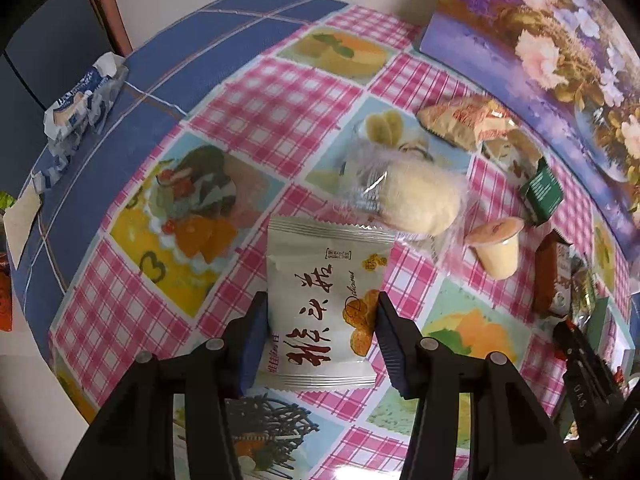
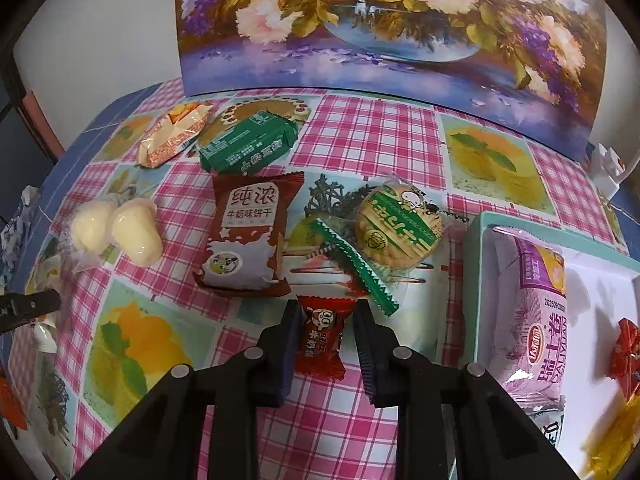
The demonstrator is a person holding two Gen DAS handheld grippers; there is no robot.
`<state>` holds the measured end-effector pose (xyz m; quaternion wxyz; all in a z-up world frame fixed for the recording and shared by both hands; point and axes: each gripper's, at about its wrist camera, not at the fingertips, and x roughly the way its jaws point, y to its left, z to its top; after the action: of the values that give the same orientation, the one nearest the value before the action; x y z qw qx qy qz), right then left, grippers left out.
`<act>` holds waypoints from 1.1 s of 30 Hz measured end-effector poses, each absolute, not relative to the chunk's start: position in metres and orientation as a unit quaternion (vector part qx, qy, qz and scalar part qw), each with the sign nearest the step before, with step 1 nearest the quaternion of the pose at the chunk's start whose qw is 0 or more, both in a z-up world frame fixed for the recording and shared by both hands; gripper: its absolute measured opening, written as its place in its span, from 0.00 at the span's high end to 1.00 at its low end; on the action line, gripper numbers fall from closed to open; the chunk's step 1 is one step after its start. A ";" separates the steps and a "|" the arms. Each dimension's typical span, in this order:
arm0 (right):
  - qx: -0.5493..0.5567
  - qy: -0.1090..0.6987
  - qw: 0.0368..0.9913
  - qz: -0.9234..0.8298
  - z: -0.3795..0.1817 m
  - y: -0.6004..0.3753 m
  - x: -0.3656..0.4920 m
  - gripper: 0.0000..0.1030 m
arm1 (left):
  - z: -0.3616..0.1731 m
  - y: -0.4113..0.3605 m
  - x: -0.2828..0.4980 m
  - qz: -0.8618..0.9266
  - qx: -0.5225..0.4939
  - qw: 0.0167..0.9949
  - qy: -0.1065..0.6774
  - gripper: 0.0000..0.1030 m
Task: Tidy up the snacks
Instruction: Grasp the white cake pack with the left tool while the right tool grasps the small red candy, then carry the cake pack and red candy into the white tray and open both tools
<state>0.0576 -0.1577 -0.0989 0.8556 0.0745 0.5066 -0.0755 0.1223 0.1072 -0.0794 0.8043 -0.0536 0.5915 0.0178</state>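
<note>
Grasp step: left gripper (image 1: 320, 322) pinching white foil snack packet (image 1: 324, 304), lower centre; right gripper (image 2: 327, 326) pinching small red wrapped candy (image 2: 322, 336). Next, presumably: lift toward teal-rimmed box (image 2: 478, 280), right edge.

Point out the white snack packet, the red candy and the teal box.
white packet (image 1: 320, 280), left wrist view, middle of its front.
red candy (image 2: 322, 334), right wrist view, wrapper centre.
teal box (image 2: 478, 280), right wrist view, left wall.

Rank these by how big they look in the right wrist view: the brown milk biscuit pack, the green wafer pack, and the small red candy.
1. brown milk biscuit pack
2. green wafer pack, though it lies farther from the camera, so the gap is unsure
3. small red candy, nearest, yet plainly smallest
</note>
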 end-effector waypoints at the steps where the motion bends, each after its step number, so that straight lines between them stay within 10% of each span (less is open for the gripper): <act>1: 0.077 0.507 0.855 -0.076 -0.099 -0.159 0.057 0.73 | -0.076 0.108 0.122 0.017 -0.055 0.806 0.589 0.48; 33: 0.118 0.442 0.879 -0.132 -0.007 -0.201 0.017 0.73 | 0.002 0.007 0.107 -0.081 -0.005 0.861 0.502 0.48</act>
<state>0.0166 -0.2007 -0.0072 0.8795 0.1183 0.4416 -0.1323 0.1067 0.0070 0.0018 0.8610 -0.0046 0.5020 -0.0812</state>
